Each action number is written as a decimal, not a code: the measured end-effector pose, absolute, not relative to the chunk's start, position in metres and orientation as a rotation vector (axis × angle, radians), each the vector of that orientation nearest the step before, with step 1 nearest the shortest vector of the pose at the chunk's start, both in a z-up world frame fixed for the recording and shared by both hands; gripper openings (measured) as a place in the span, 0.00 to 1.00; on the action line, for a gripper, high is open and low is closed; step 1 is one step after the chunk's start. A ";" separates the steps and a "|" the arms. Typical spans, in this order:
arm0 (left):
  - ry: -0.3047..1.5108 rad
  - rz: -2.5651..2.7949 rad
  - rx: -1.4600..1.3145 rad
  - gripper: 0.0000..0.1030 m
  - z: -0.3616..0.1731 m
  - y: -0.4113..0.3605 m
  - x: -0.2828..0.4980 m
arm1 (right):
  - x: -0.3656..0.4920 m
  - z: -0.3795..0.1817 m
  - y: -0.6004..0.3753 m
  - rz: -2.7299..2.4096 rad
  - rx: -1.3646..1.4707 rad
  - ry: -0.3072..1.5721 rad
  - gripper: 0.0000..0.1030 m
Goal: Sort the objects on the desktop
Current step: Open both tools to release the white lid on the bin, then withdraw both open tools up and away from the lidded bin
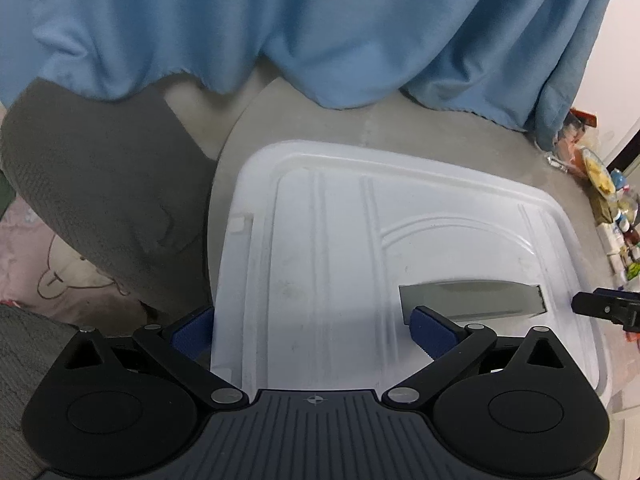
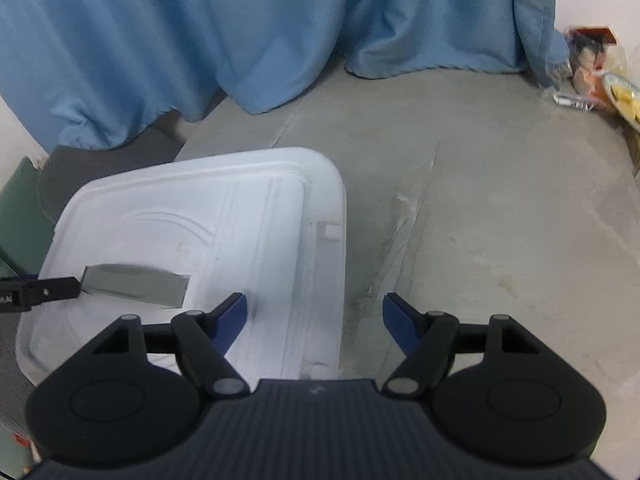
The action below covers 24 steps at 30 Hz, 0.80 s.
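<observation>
— Item one, nearest the lens?

— My left gripper (image 1: pixel 312 332), jaws spread wide, holding nothing. One blue pad (image 1: pixel 430 330) lies over the white lid; the other hangs off the lid's left edge. My right gripper (image 2: pixel 314 318) is likewise wide and empty, its left pad (image 2: pixel 232 316) over the lid's right side, its right pad above the bare table.

— Now the stock, largest first, all placed from the lid.

— Blue curtain (image 1: pixel 280 28): behind the lid, hanging to the tabletop. Grey table (image 2: pixel 480 220): beneath the lid and stretching away to its right. Grey chair cushion (image 1: pixel 100 200): left of the lid, off the table edge. The white storage box lid (image 1: pixel 328 248) itself: closed on its box, a grey rectangular slot (image 1: pixel 472 300) cut near its front.

— Smaller lots?

— Packets and bottles (image 1: pixel 612 216): well right of the lid, at the table's far edge; too blurred to name singly.
</observation>
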<state>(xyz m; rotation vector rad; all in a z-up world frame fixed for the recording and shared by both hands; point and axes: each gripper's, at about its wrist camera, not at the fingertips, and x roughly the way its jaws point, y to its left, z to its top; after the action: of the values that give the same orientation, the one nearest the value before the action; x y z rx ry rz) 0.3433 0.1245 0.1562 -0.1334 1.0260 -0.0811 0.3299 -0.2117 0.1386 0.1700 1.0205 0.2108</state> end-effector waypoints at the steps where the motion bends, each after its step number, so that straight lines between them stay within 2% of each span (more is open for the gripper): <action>1: 1.026 -0.081 -0.137 1.00 0.157 0.125 0.343 | 0.330 0.138 -0.212 0.212 0.175 1.021 0.73; 14: 1.027 -0.074 -0.099 0.99 0.162 0.124 0.342 | 0.327 0.135 -0.211 0.230 0.209 1.038 0.74; 24: 0.993 -0.088 -0.098 1.00 0.157 0.128 0.337 | 0.320 0.130 -0.206 0.190 0.190 1.009 0.86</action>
<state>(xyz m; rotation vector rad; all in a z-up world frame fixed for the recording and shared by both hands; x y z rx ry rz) 0.3369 0.1278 0.1572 -0.0981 0.9927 -0.0882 0.3202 -0.2059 0.1305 0.1897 1.0087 0.1899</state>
